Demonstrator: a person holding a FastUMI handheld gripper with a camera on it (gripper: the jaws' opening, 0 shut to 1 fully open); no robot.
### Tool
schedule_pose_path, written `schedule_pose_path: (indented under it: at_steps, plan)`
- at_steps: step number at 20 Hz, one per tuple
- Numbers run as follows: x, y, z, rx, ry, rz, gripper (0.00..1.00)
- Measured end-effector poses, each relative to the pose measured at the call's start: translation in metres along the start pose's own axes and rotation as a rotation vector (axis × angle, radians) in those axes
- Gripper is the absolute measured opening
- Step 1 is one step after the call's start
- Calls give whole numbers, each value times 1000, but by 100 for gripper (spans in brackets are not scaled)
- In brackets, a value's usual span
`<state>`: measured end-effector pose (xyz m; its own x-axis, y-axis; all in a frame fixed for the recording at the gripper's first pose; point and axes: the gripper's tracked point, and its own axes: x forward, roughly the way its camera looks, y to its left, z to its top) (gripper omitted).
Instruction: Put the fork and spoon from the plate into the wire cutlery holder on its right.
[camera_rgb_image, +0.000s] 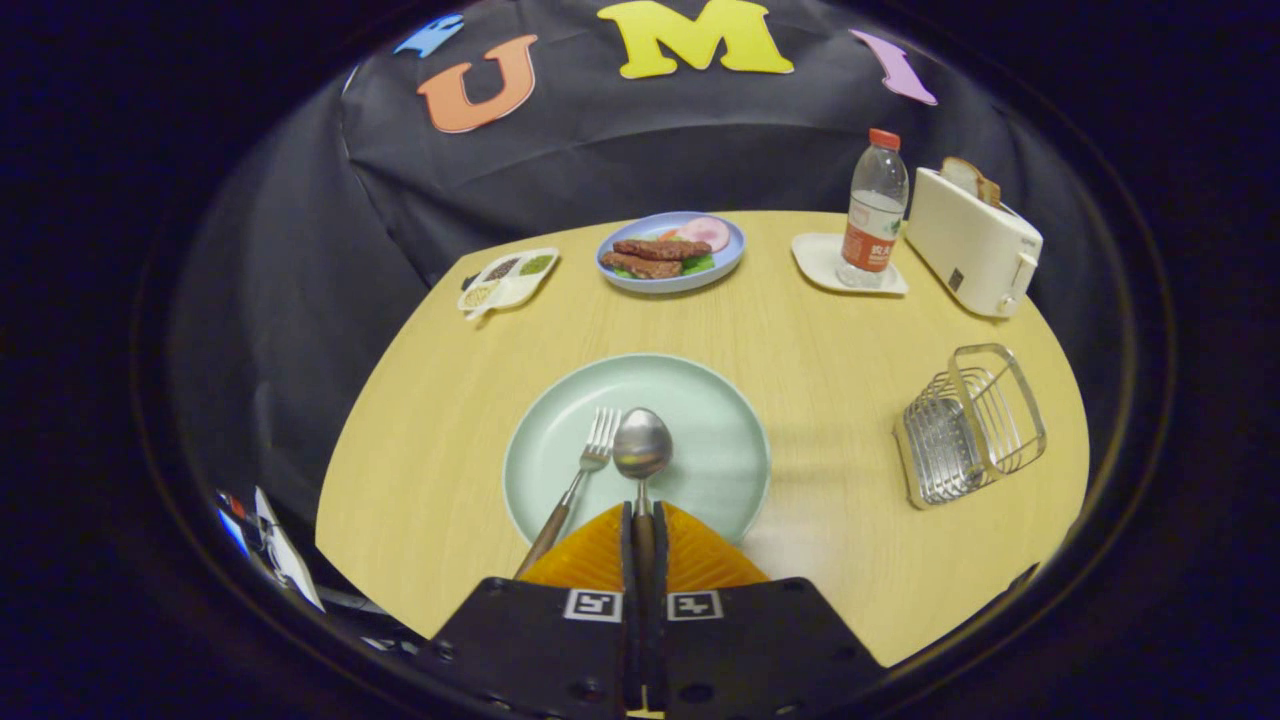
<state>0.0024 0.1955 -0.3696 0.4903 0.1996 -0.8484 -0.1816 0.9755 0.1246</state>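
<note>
The gripper (644, 525) has its two fingers closed together on the wooden handle of the spoon (641, 447); both fingers press on the handle from the sides. The bowl of the spoon lies just ahead of the fingertips, over the green plate (700, 400), near the plate's middle. I cannot tell if the bowl touches the plate or is a little lifted. The fork (583, 479) lies on the plate just to the left of the spoon, tilted, with its tines toward the plate's centre and its wooden handle going over the plate's near rim beside the left finger.

The plate stands on a light wooden table (820, 540). To the right of the plate, well apart from it, is the wire cutlery holder (968, 425). Beyond the plate is a blue dish (672, 251) with food. Left of this dish is a small white tray (507, 280) with compartments. Far right of the plate, a water bottle (874, 211) stands on a white coaster (820, 262), with a white toaster (972, 244) holding bread beside it.
</note>
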Motion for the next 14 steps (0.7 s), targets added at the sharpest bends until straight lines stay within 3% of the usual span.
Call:
schedule_pose_path:
  at_steps: [6, 14]
  plan:
    - [-51, -28, 21, -32, -43, 3, 1]
    - [-103, -136, 36, 2, -36, -128, 1]
